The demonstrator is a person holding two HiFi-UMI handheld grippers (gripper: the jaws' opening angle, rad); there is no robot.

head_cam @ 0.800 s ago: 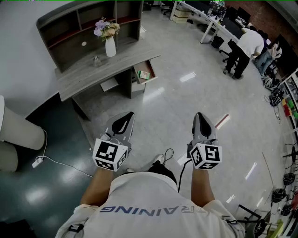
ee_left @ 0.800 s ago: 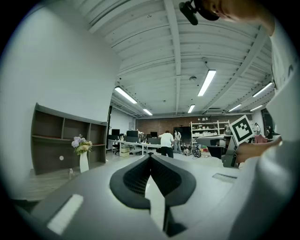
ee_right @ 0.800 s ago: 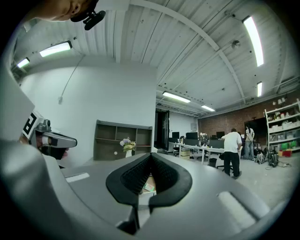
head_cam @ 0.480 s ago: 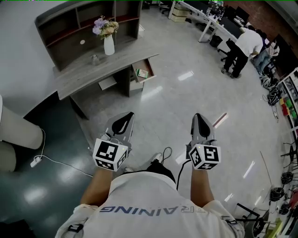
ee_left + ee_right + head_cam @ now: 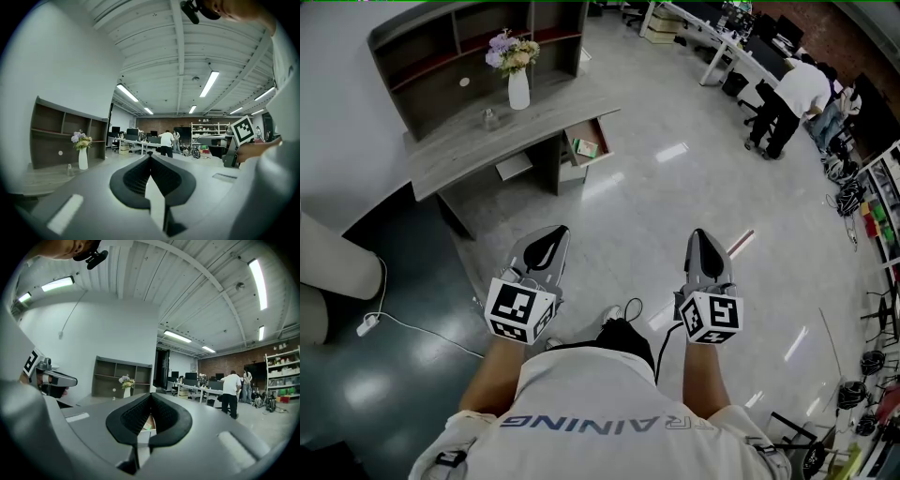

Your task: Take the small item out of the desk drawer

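Lying in the open drawer [image 5: 605,139] of the grey desk [image 5: 478,148], the small item [image 5: 589,148] looks like a flat green-and-white piece, too small to read any finer. The drawer is pulled out at the desk's right end, showing its pale wooden inside. A white vase [image 5: 518,92] of flowers stands on the desktop above it. You hold your left gripper [image 5: 557,231] and right gripper [image 5: 700,233] level and side by side over the pale floor [image 5: 656,197], well apart from the desk. Each has its jaws closed tip to tip, with nothing between them.
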